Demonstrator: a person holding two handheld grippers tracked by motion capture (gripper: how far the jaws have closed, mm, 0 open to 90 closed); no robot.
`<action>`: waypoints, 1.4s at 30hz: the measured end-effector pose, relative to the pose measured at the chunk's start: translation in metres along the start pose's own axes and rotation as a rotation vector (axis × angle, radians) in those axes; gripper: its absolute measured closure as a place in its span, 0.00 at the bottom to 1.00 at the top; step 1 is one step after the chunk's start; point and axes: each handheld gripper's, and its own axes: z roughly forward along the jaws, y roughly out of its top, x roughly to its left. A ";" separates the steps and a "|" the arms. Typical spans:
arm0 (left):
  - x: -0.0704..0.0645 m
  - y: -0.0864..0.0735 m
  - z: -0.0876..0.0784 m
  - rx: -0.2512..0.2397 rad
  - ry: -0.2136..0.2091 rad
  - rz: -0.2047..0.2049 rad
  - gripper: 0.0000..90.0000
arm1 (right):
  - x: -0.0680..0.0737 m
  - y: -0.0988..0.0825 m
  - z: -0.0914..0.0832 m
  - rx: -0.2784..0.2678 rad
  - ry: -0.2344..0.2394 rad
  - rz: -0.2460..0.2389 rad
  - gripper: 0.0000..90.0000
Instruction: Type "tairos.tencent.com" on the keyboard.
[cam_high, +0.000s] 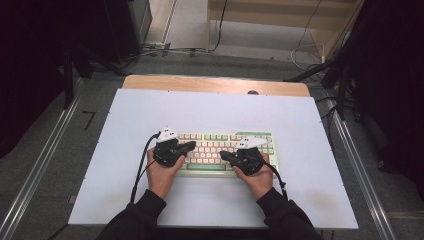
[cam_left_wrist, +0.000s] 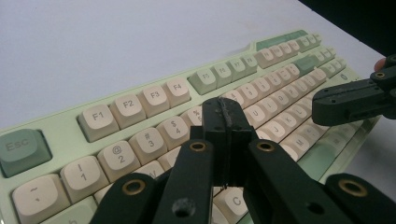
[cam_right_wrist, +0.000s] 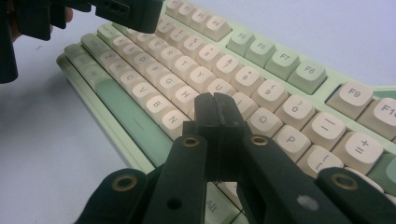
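A pale green keyboard with cream and green keys lies on the white table top. My left gripper hovers over its left half, jaws pressed together with nothing between them; in the left gripper view its tip sits above the number and letter rows of the keyboard. My right gripper hangs over the right half, also shut and empty; its tip is above the letter keys of the keyboard. The two tips point toward each other.
The white top rests on a wooden table with bare surface around the keyboard. Metal rails run along both sides on the grey floor. Cables and dark stands lie beyond the far edge.
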 end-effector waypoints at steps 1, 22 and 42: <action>0.000 0.000 0.000 -0.001 -0.001 0.000 1.00 | 0.000 0.000 0.000 -0.001 -0.001 0.001 0.98; 0.004 -0.002 -0.010 -0.011 0.000 -0.008 1.00 | -0.011 -0.015 -0.007 0.061 -0.041 0.003 0.98; 0.000 -0.008 -0.015 0.022 -0.029 0.013 1.00 | -0.011 -0.006 -0.007 0.003 -0.033 0.018 0.98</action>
